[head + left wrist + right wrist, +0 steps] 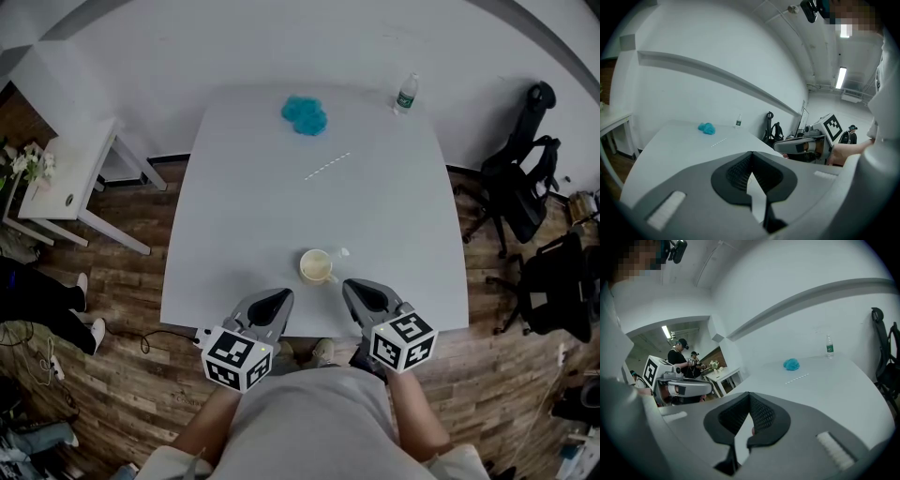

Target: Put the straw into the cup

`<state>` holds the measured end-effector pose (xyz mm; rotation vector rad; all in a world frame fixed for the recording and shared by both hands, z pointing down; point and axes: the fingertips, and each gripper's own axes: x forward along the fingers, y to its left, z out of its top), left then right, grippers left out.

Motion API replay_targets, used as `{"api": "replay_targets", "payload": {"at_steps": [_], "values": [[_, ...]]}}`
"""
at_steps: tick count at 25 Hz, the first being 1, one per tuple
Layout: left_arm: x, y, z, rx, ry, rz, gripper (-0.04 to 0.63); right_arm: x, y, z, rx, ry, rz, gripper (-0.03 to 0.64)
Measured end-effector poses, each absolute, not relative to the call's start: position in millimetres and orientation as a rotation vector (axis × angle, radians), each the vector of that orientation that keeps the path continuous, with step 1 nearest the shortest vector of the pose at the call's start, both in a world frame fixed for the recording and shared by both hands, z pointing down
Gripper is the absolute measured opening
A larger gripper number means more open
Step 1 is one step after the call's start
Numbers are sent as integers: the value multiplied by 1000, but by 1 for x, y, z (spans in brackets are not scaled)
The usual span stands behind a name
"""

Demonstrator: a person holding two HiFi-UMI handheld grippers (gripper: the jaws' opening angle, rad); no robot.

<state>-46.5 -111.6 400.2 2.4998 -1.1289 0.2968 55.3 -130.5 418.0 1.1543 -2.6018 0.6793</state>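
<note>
A cream cup stands upright near the front edge of the white table. The white straw lies flat on the table well beyond the cup and apart from it; it also shows as a thin line, the straw and the straw. My left gripper hovers at the table's front edge, just left of the cup, jaws shut and empty. My right gripper is just right of the cup, also shut with nothing in it. The cup is hidden in both gripper views.
A crumpled blue cloth and a water bottle sit at the table's far side. A small white side table stands to the left, black office chairs to the right. People stand in the background.
</note>
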Motion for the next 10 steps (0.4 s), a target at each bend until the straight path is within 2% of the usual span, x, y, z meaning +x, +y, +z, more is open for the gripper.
{"api": "replay_targets", "payload": {"at_steps": [10], "values": [[-46,-111,399,2505,-1123,296,18,54,-130,418,1154,-2603,663,5]]}}
